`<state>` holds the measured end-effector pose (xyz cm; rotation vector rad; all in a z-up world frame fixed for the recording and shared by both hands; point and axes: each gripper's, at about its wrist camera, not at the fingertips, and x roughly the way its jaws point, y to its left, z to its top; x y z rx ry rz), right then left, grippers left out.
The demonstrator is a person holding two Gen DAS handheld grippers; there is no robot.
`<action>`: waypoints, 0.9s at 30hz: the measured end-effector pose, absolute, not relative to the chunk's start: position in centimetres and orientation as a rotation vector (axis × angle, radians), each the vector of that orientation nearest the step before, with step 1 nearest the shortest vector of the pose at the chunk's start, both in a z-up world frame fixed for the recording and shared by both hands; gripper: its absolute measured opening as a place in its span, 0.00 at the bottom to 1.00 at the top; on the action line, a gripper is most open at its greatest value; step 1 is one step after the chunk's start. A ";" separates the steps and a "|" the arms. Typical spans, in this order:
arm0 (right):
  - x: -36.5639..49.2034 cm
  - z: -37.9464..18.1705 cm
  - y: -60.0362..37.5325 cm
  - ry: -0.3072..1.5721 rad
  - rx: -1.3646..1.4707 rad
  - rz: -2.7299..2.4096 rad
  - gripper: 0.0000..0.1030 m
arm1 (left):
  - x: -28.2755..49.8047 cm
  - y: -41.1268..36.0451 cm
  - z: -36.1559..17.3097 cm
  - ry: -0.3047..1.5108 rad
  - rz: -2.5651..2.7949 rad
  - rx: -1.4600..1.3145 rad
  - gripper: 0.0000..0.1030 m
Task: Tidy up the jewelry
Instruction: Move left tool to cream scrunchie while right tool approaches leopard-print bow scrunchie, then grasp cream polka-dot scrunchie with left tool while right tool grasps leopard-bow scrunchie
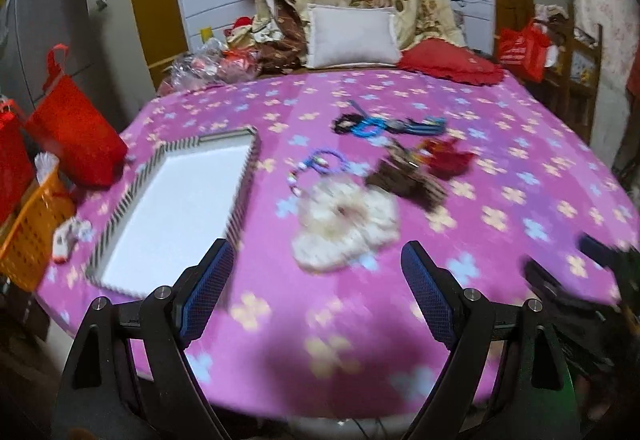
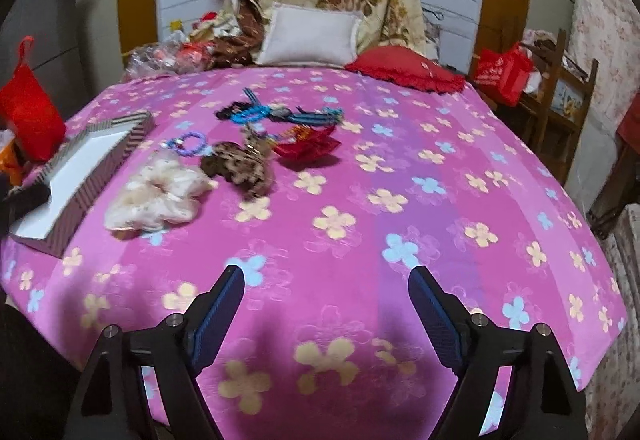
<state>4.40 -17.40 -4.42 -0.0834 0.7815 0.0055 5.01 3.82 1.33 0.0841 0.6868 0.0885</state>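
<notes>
Toward the bed's left edge lies the tray, a shallow white-floored box with striped walls, its long axis running from the near-left corner of the bed toward the headboard end. It looks bare inside. Just right of it, about mid-bed, the jewelry and hair pieces sit in a loose cluster: a cream scrunchie nearest the foot edge, a purple bead bracelet just beyond it, a brown leopard scrunchie touching the cream one's right side, a red bow beyond that, and a tangle of blue and black bands farthest toward the pillows.

The left hand-held gripper hangs over the near edge with its jaws spread wide and nothing between them. The cream scrunchie lies just ahead, almost centred between the fingers, with the tray ahead and to the left. The right hand-held gripper is likewise spread and empty over the near edge, but the whole cluster lies ahead and well to its left; the cream scrunchie is well apart from it, and the tray farther left again.

By my reading, the left hand is the nearer one for the first pick: a short reach forward to the cream scrunchie, then a swing left to the tray. The scrunchie is soft and roughly round, so no particular wrist angle seems needed. Motion blur hides finer detail in the cluster.
</notes>
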 end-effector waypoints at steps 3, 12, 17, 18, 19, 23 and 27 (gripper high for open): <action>5.3 -5.3 -17.9 0.817 -0.106 -0.022 0.80 | 9.1 5.6 1.5 0.669 0.099 0.077 0.84; 10.8 -5.3 -15.8 0.904 -0.104 -0.022 0.80 | 18.2 10.5 1.9 0.698 -0.029 -0.110 0.84; 14.7 -4.9 -14.5 0.923 0.006 -0.038 0.80 | 19.3 12.9 -1.0 0.814 -0.070 -0.200 0.84; 15.5 -4.8 -14.5 0.929 0.040 -0.044 0.80 | 19.3 13.3 -1.3 0.825 -0.082 -0.219 0.84; 16.3 -4.8 -14.5 0.937 0.073 -0.047 0.80 | 19.2 13.6 -1.5 0.831 -0.091 -0.234 0.84; 16.9 -4.9 -14.1 0.959 0.149 -0.011 0.80 | 18.8 13.3 -2.1 0.862 -0.138 -0.228 0.84; 16.0 -5.1 -13.0 0.955 0.105 0.028 0.80 | 18.5 11.3 -3.2 0.905 -0.188 -0.163 0.84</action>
